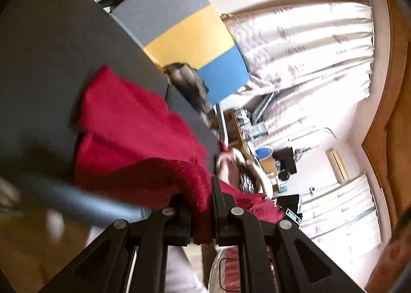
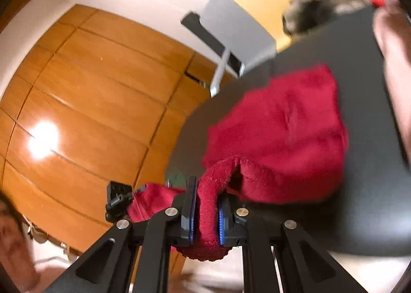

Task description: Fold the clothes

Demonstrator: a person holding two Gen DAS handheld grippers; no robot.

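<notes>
Clearly both grip: left hand-held gripper (image 1: 201, 212) and right hand-held gripper (image 2: 206, 212) each clench an edge of the red knit garment (image 2: 280, 136), whose bulk trails up-frame from both onto the dark worktop (image 2: 359, 190).

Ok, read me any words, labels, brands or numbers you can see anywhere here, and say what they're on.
Nothing can be read.
Small black device beside the red garment: pale lettering, too blurred to read.
Dark box in the background: pale label, too small to read.
</notes>
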